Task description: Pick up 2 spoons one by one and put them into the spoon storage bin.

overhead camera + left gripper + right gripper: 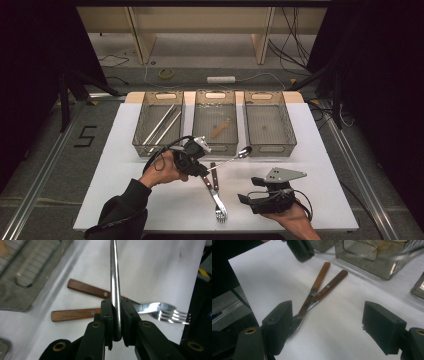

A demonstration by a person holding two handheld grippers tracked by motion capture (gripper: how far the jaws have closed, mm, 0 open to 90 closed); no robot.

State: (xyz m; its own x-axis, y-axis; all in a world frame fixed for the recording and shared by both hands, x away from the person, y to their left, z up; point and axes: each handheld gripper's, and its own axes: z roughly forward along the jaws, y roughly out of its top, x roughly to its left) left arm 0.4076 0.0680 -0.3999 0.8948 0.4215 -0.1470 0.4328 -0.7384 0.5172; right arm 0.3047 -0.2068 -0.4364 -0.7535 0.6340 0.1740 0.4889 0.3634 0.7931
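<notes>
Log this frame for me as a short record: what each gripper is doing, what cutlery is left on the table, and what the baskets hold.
left gripper: shut on the spoon by its handle, bowl pointing toward the baskets
right gripper: open, holding nothing, low over the table
on table: two wooden-handled pieces, crossed, one a fork
left basket: long metal pieces
middle basket: one small brownish item, kind unclear
right basket: looks empty

Room beyond the tongs: grey floor [45,150]; pale wooden bench [200,22] at rear; white power strip [221,79], yellow tape roll [166,73], loose cables [295,45]; black drapes [30,60] flanking.
</notes>
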